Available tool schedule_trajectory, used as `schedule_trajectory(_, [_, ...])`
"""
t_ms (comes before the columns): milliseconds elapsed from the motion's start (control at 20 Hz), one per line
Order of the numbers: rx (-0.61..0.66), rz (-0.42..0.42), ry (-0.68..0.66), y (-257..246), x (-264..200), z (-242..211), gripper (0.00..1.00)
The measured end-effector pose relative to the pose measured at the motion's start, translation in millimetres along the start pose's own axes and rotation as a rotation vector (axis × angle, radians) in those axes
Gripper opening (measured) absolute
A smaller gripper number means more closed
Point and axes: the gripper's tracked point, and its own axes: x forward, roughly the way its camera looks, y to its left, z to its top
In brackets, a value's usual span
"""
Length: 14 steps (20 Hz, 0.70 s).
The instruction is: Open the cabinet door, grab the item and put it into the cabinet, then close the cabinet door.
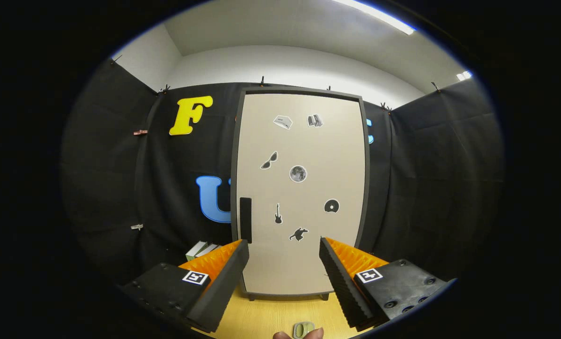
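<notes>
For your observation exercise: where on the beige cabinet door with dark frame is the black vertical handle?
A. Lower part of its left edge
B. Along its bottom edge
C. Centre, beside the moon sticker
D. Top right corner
A: the black vertical handle sits low on the left edge of the closed beige cabinet door, just beyond the open hand-held gripper.

The gripper (284,263) holds its jaws wide apart, empty, facing the closed cabinet door (301,188) at twelve o'clock on the desk (280,315).
</notes>
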Motion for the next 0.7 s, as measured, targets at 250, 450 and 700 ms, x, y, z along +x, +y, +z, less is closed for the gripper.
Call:
schedule_trajectory(250, [-0.003,0.007,0.010,7,2,-4,0.98])
schedule_trajectory(450, [0.003,0.021,0.028,21,9,-10,0.98])
schedule_trajectory(700, [0.027,0.043,0.041,46,30,-14,0.98])
